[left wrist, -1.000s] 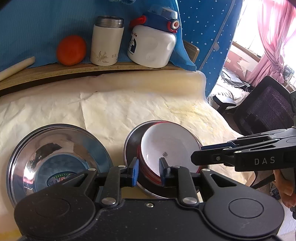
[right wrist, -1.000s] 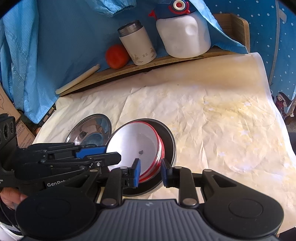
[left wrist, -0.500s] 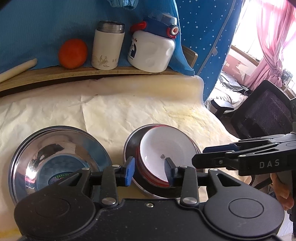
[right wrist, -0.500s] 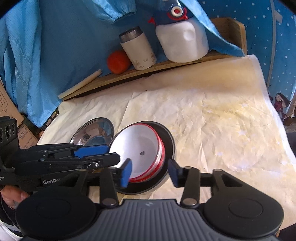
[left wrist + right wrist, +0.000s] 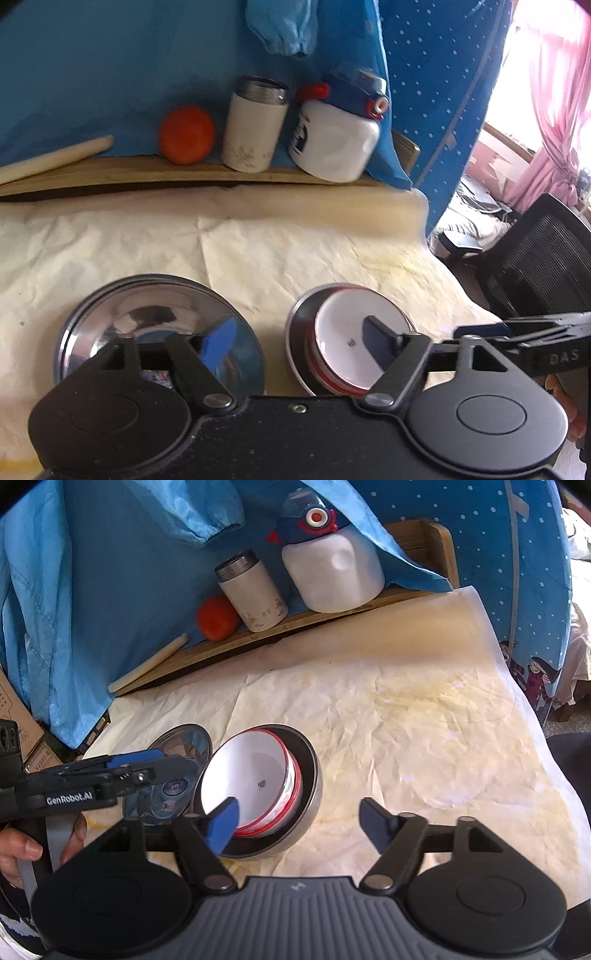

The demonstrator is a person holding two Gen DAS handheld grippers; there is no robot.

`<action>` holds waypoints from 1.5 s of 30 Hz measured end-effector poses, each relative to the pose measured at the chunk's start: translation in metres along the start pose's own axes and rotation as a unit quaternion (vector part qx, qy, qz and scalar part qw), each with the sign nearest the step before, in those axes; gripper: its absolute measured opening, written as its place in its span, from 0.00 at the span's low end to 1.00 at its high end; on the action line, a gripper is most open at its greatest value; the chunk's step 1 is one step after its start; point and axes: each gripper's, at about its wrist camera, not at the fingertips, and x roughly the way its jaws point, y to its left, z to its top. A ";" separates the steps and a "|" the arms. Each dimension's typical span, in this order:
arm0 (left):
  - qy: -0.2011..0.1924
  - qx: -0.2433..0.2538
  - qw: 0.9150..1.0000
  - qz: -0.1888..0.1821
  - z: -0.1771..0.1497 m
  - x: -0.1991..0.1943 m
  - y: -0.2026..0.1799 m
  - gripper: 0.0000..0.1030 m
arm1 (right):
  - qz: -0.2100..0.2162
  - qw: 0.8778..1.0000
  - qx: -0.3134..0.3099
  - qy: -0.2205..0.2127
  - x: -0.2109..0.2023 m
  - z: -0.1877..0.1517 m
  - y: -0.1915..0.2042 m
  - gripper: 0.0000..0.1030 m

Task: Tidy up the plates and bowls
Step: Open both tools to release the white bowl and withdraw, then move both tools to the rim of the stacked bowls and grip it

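On the paper-covered bench (image 5: 424, 709), a white bowl with a red rim (image 5: 255, 779) sits nested inside a steel bowl (image 5: 312, 775) near the front edge, tilted toward the left. Just beside it to the left lies a stack of steel plates (image 5: 155, 317), close to the front left corner. The left gripper (image 5: 299, 343) hangs above the gap between plates and bowls, its jaws spreading apart with nothing clamped. The right gripper (image 5: 299, 821) hovers over the steel bowl's front right edge, jaws likewise opening, gripping nothing. Along the back edge, a wooden ledge (image 5: 147, 177) carries a rolling pin (image 5: 51, 158), an orange (image 5: 186, 134), a white thermos (image 5: 255, 125) and a white water bottle (image 5: 336, 136).
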 end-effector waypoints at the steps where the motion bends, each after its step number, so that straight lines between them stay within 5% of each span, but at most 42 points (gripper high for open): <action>1: -0.003 -0.001 1.000 0.004 0.001 -0.001 0.001 0.85 | 0.000 1.000 0.001 -0.002 0.000 0.000 -0.001 0.84; 7: -0.008 -0.005 0.999 0.039 0.004 0.003 0.010 0.98 | -0.003 1.000 0.007 0.000 -0.002 -0.002 -0.005 0.95; 19: 0.005 0.037 0.994 0.101 0.012 0.013 0.025 0.99 | -0.017 1.000 0.008 0.011 0.001 0.001 -0.010 0.99; 39: 0.047 0.120 0.985 0.118 0.025 0.043 0.024 0.99 | -0.061 0.997 -0.017 0.052 0.016 0.007 -0.012 0.99; 45: 0.056 0.115 0.987 0.092 0.029 0.047 0.024 0.99 | -0.060 0.996 -0.019 0.058 0.021 0.007 -0.011 0.99</action>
